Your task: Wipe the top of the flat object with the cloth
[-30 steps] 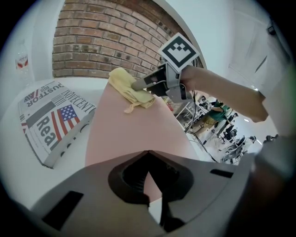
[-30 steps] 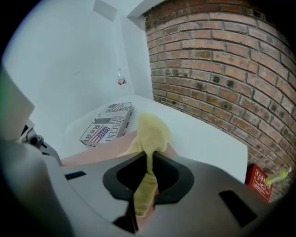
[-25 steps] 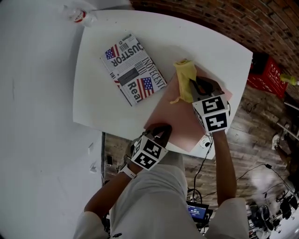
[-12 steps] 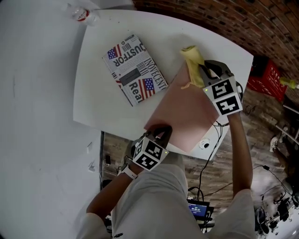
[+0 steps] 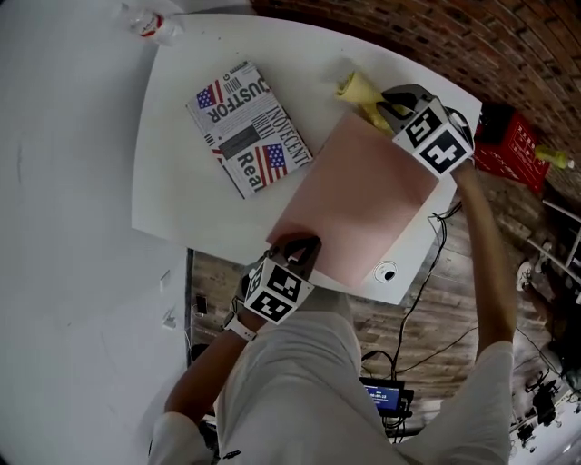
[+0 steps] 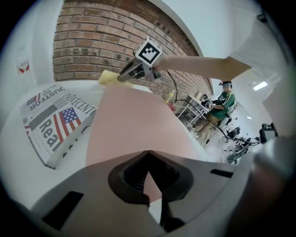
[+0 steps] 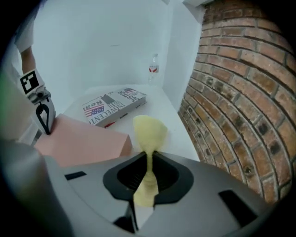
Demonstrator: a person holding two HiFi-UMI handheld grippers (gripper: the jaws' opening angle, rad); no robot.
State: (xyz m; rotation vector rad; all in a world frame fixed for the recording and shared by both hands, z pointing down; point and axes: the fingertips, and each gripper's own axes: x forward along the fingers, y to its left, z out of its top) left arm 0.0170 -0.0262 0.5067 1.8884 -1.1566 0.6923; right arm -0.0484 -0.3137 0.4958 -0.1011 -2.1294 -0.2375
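The pink flat board (image 5: 354, 204) lies on the white surface (image 5: 182, 191), its near edge overhanging. The yellow cloth (image 5: 356, 89) sits at the board's far corner, pinched in the right hand-held gripper (image 5: 386, 104) — jaws closed on it, a bunch sticking out ahead. The left hand-held gripper (image 5: 300, 251) is clamped on the board's near edge. Just beside the board lies a flag-printed book (image 5: 250, 127); a bottle (image 5: 145, 23) stands well apart.
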